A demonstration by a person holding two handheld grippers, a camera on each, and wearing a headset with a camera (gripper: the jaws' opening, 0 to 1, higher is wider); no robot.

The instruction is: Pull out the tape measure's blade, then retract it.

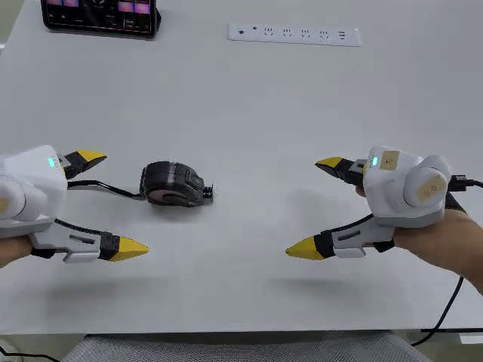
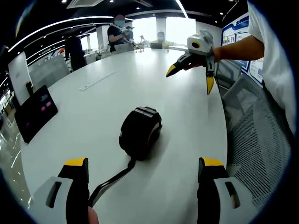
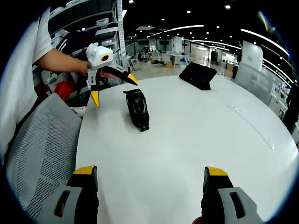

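Tape measure, strap toward left gripper

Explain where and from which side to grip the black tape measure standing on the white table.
Probably the ribbed case of the black tape measure, across its two flat sides, with the left gripper coming in from the black strap. It stands on edge, with the blade tip pointing away, free for pulling.

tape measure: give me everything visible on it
The tape measure is a compact black case, ribbed and rubbery-looking, with a pinkish side face. It sits on the white table, apparently upright on its base, blade retracted with the end hook at the mouth. A black strap trails toward the left gripper. Nothing grips the case.
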